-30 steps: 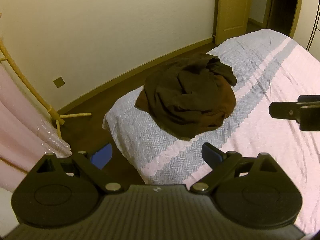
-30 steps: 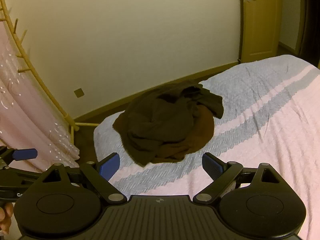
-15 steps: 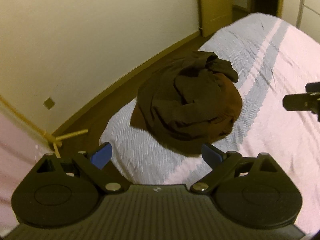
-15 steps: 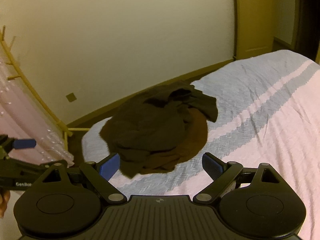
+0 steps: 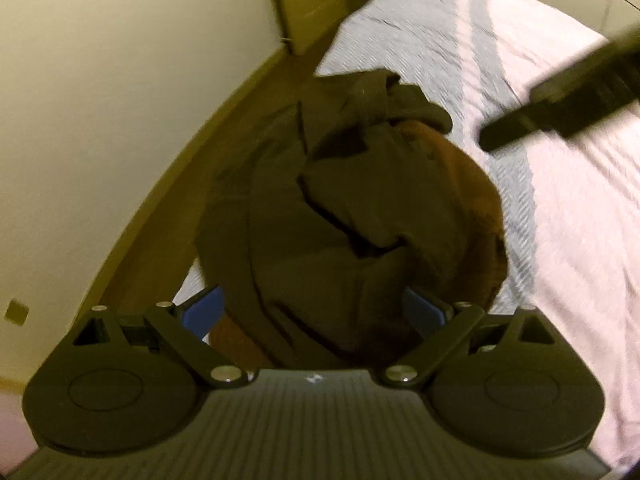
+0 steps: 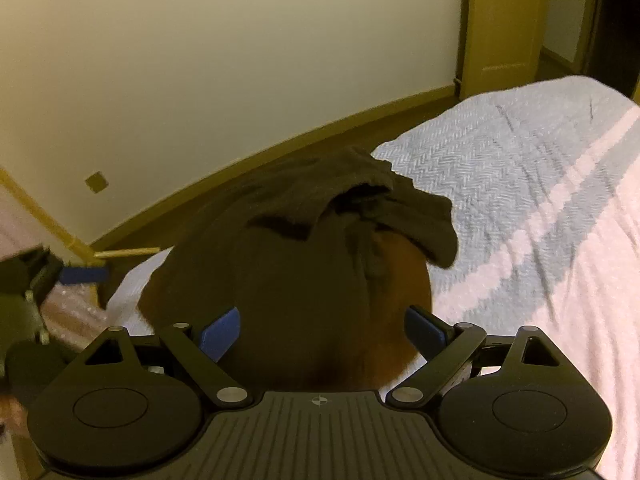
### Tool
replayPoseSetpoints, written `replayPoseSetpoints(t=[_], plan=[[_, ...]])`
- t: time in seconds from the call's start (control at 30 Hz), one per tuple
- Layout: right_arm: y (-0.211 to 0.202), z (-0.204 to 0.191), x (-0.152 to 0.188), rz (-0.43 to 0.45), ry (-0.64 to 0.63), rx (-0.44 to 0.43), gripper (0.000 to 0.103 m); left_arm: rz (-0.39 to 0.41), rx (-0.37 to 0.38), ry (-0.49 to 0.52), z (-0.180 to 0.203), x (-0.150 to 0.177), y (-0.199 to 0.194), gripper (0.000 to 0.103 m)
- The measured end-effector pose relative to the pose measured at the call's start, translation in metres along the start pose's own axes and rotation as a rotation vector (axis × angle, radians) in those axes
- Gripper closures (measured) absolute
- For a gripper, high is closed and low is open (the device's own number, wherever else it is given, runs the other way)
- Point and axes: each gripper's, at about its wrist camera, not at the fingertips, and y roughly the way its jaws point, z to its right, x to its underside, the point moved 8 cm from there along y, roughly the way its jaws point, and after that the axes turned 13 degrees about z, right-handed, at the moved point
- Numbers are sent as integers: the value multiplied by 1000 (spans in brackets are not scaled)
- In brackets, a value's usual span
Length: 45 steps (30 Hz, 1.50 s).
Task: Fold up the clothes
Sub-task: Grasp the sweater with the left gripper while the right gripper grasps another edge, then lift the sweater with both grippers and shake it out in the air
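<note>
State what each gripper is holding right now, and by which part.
Nothing is held. The left gripper and right gripper are both open, poised over the crumpled dark clothes on the bed.

No words, brand names, numbers or signs can be read in either view. The only marks are small white emblems on the tool bodies: a blurred one at the middle of the left tool housing, too smeared to make out, and a small cross-in-circle mark at the middle of the right tool housing, which carries no lettering.
</note>
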Motion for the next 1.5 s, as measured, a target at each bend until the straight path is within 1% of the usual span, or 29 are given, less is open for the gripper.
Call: replayPoseSetpoints(t=[0.03,0.07,0.13,0.2,0.3,0.4,0.43,0.47,0.5,0.53,0.57,0.6,0.63,0.67,0.73,0.8,0.9,0.93,1.03,1.13,1.2,1.3,1.37,1.43,1.47,1.5], plan=[[12,2,-3,-3,15,4,11,-3,18,4,-1,1,8,14],[26,7,-7,-9,39,7,11,-9,32,10,-2,3,17,20],[52,14,-11,-29,92,8,11,-29,53,24,-4,8,36,26],[76,20,-17,-46,139,-2,11,-42,68,26,-7,13,51,27],[111,25,-28,-35,164,-35,11,-58,89,13,-12,18,64,28],[138,29,-36,-24,196,-62,11,-58,113,8,-15,23,71,30],[144,30,-37,-23,216,-71,17,-57,123,10,-16,25,73,32],[150,31,-38,-21,238,-79,26,-55,131,12,-16,26,74,36],[154,33,-39,-25,261,-85,41,-53,135,12,-16,26,74,39],[158,34,-40,-30,283,-90,55,-49,137,11,-17,26,75,47],[160,34,-41,-32,297,-100,63,-43,138,11,-18,26,74,62],[160,34,-42,-34,307,-112,87,-35,139,14,-19,25,73,66],[158,33,-43,-30,306,-123,97,-25,146,15,-20,24,70,77],[153,32,-45,-15,300,-134,97,-13,162,13,-21,19,67,92],[138,37,-56,50,323,-120,98,20,170,31,-22,9,54,94],[110,45,-69,124,344,-111,98,66,176,49,-21,-2,42,95],[54,62,-90,248,388,-87,98,167,206,100,-13,-26,13,95],[30,68,-93,290,393,-80,98,200,220,124,-8,-34,3,95],[-39,86,-90,386,399,-37,98,286,276,189,17,-54,-28,96],[-118,113,-63,479,444,38,98,360,358,251,58,-66,-61,96],[-170,129,-36,526,471,91,98,396,418,298,96,-68,-80,96],[-252,149,16,594,519,166,98,436,508,373,169,-63,-111,96],[-314,157,64,633,555,214,98,446,562,408,223,-55,-127,96],[-371,158,111,661,588,259,98,434,624,428,278,-41,-150,96],[-404,160,141,667,606,289,98,428,654,439,305,-35,-161,96],[-437,153,170,673,621,319,98,422,689,450,332,-28,-173,96]])
